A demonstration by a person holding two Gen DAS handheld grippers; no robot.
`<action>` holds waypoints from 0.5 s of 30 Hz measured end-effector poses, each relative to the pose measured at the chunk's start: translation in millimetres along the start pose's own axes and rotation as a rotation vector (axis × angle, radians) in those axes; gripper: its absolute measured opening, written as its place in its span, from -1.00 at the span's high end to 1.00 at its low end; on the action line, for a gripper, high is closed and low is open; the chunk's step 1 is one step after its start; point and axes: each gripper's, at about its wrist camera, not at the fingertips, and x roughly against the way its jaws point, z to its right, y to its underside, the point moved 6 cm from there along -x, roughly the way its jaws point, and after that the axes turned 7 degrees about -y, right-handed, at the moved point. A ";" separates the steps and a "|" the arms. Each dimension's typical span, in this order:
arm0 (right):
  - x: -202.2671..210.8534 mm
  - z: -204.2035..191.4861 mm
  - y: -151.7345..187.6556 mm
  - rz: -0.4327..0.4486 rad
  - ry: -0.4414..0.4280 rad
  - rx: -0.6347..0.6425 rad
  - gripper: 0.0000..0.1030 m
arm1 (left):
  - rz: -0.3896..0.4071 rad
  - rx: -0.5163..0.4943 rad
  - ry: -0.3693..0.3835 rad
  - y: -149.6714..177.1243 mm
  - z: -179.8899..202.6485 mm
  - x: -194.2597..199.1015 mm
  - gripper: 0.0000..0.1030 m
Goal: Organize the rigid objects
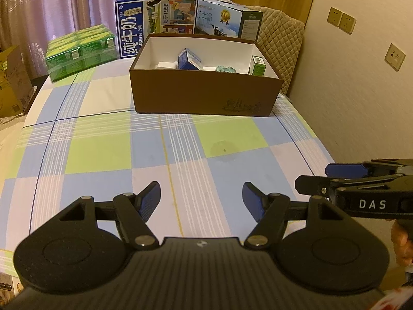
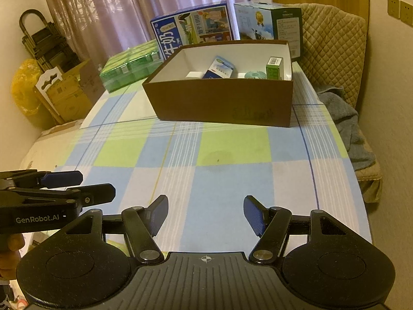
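Brown cardboard is what matters here: the open brown cardboard box with white inner walls [image 1: 204,90] sits at the far end of the checked blue, green and white tablecloth [image 1: 155,149], and the rigid items already lie inside it. We can make out a blue-and-white carton [image 1: 188,59] leaning near the middle, a small green box [image 1: 256,65] upright against the right wall, and a round teal ribbed disc [image 1: 225,68] between them.

Our left gripper [image 1: 201,201] and right gripper [image 2: 205,214] hang side by side over bare cloth near the table's front edge, both with jaws spread and nothing between them.

From here we judge the risks to be small. The two tools sit close, so a sideways swing could knock them together. Reaching in again could topple the leaning carton or shove the light box across the cloth.
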 end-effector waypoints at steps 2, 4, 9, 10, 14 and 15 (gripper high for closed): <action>0.1 0.0 0.2 0.001 0.000 -0.002 -0.20 | 0.003 -0.001 -0.001 0.4 0.4 1.3 -0.30; 0.0 0.0 0.4 0.000 0.000 -0.001 -0.20 | 0.004 0.000 -0.002 1.1 -0.2 1.4 -0.30; -0.4 -0.1 0.5 0.001 0.000 -0.001 -0.20 | 0.002 0.002 -0.002 0.6 -1.2 0.4 -0.30; -0.7 -0.1 0.5 0.000 0.001 -0.001 -0.20 | 0.002 0.002 -0.002 0.6 -1.2 0.4 -0.30; -1.9 -0.5 0.9 -0.003 0.000 0.000 -0.20 | 0.002 0.003 -0.003 0.5 -1.6 0.2 -0.30; -3.0 -0.9 0.4 -0.004 0.001 0.000 -0.20 | 0.001 0.004 -0.002 0.3 -2.6 -0.7 -0.30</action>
